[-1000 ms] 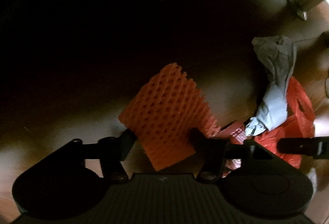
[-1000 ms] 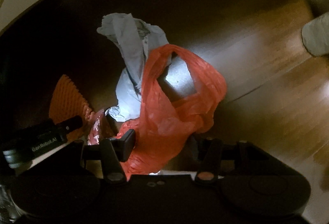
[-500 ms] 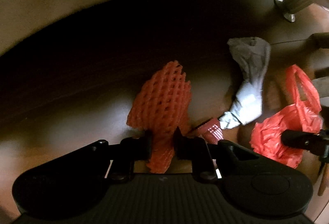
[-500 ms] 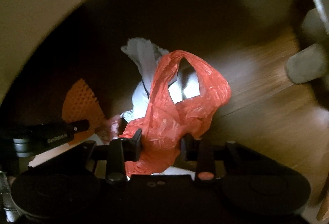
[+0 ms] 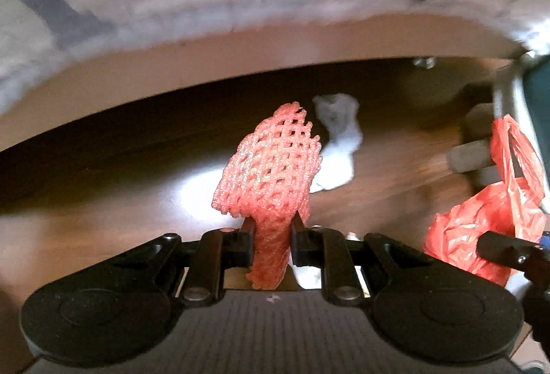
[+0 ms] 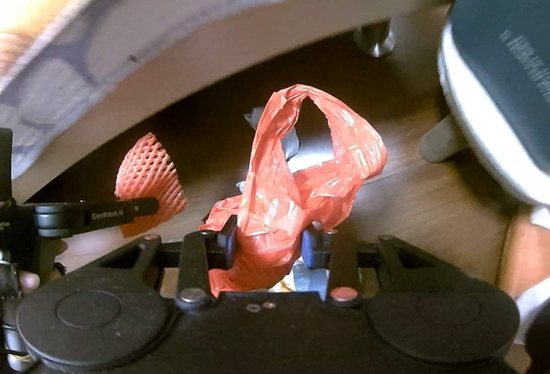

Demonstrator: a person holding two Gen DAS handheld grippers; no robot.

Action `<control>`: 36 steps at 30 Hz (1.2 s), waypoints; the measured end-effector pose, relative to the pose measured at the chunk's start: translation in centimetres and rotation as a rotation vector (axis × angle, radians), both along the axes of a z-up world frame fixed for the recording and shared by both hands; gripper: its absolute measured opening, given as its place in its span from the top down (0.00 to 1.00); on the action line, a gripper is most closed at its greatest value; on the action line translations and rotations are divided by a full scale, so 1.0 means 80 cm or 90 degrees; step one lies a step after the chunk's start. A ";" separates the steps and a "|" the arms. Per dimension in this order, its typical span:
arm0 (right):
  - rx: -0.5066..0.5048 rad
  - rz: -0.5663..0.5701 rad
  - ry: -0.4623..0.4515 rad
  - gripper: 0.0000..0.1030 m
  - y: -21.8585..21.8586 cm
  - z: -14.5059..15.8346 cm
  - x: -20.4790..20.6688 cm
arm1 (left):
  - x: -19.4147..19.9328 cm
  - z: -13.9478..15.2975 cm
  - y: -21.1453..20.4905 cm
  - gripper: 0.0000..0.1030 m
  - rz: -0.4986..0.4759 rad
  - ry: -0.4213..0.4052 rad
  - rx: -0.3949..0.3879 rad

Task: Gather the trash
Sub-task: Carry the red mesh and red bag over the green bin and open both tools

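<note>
Both narrowed jaws grip: left gripper [image 5: 271, 231] pinching foam net [image 5: 271, 164], right gripper [image 6: 270, 241] red bag [image 6: 292, 188].

Foam fruit net [image 5: 271, 164]: orange-red, open diamond mesh, pinched flat at its lower end and fanning wider toward its top; held clear of the floor.

Plastic bag [image 6: 292, 191]: thin, red-orange, crinkled and glossy; body bunched together low down, one handle loop standing up open above it; also off the floor.

Crumpled paper [image 5: 335, 147]: pale grey-white, twisted and wrinkled, lying on the brown wooden floor beyond the net and partly hidden behind the bag.
</note>
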State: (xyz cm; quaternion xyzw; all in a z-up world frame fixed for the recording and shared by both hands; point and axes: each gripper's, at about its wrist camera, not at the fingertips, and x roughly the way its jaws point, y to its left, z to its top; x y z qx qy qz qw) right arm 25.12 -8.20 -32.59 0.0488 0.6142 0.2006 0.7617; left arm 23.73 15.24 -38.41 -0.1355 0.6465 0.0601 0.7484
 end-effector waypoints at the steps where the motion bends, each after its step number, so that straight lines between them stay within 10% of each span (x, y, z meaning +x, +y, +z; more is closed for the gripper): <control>1: 0.005 0.002 -0.009 0.67 -0.007 0.014 -0.005 | -0.005 0.016 -0.003 0.82 0.002 -0.007 -0.001; 17: 0.040 0.041 -0.157 0.67 -0.117 0.209 -0.102 | -0.104 0.249 -0.076 0.82 0.028 -0.133 -0.057; 36: 0.011 0.002 -0.355 0.67 -0.258 0.354 -0.074 | -0.049 0.439 -0.250 0.82 -0.133 -0.299 -0.056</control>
